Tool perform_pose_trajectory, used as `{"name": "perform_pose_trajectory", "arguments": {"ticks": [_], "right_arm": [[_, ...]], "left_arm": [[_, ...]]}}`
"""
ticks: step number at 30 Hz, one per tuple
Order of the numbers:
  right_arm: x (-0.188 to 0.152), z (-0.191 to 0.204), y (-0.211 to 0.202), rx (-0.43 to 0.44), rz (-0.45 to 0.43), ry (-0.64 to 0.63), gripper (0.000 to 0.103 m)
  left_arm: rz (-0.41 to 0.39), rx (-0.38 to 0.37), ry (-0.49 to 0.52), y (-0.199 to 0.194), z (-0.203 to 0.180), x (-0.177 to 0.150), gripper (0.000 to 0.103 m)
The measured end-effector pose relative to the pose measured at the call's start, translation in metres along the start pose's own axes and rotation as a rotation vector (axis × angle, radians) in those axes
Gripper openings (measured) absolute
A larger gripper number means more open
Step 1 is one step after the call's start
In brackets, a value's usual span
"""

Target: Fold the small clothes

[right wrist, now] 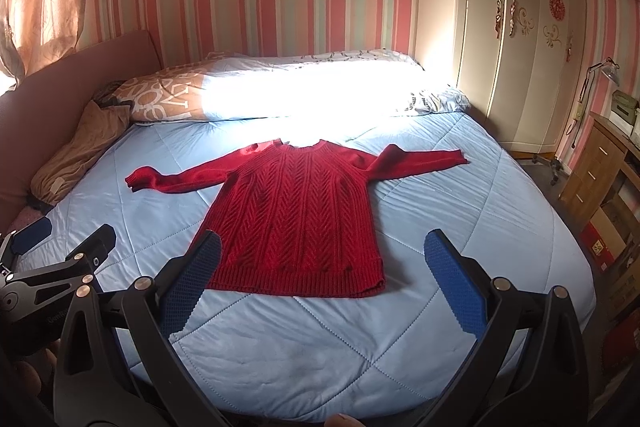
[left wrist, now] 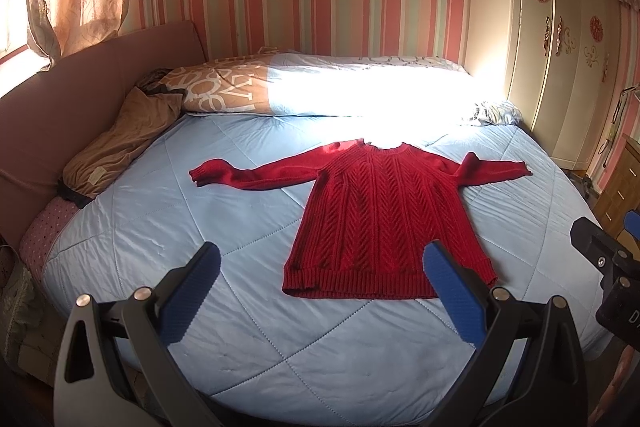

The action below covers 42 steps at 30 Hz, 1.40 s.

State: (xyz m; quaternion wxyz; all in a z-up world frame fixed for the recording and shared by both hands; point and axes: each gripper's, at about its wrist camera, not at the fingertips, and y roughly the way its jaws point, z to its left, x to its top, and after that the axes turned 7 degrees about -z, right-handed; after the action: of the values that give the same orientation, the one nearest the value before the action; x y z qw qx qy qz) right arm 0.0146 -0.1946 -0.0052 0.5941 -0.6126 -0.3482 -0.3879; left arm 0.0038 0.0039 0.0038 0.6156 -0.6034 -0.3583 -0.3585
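Both tongs, left (left wrist: 322,281) and right (right wrist: 322,281), gape wide and empty at lower frame. The sweater (left wrist: 384,223) lies flat mid-frame on the quilt (left wrist: 168,211); a pinch might snag quilt too.

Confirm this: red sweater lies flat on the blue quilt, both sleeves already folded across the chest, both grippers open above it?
Not quite. The red sweater lies flat on the blue quilt, but both sleeves are spread outward, as the right wrist view shows. Left gripper and right gripper are open.
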Motion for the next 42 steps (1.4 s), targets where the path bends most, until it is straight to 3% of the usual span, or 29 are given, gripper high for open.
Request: {"name": "perform_pose_trajectory", "arguments": {"ticks": [23,35,42], "right_arm": [[0.005,-0.008,0.015,-0.013,0.002,0.012,0.100],[0.018,-0.034,0.058,-0.031,0.010,0.012,0.100],[0.026,-0.085,0.112,-0.049,-0.002,0.036,0.100]], "left_arm": [[0.011,0.003,0.009,0.012,-0.007,-0.001,0.102],[0.034,-0.001,0.025,0.055,-0.020,0.008,0.102],[0.027,-0.003,0.004,0.094,-0.024,0.019,0.102]]}}
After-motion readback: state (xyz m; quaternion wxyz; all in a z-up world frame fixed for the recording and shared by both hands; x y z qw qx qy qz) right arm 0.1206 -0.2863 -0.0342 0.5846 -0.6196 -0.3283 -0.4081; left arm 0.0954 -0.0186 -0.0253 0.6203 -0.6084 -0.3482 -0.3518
